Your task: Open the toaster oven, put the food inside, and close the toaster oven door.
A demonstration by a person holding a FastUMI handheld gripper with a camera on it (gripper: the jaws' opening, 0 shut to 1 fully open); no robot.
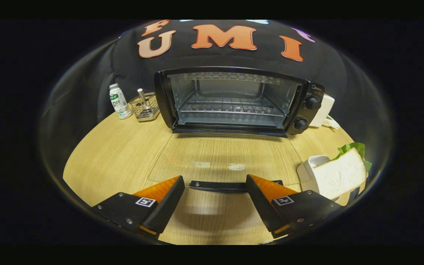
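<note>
Wooden table (123, 154), toaster oven (234, 101) open, sandwich (339, 175) half cut off, tool (215, 191) wide, empty.

Hand-held gripper (215, 184): fingers spread wide apart, nothing clamped between them. Both fingers (164, 198) point forward, roughly level and symmetric, angled slightly inward at the tips. Tips sit low, close above the surface, though their exact height is hard to judge through the fisheye lens. Each finger body carries a small square marker on top.
</note>
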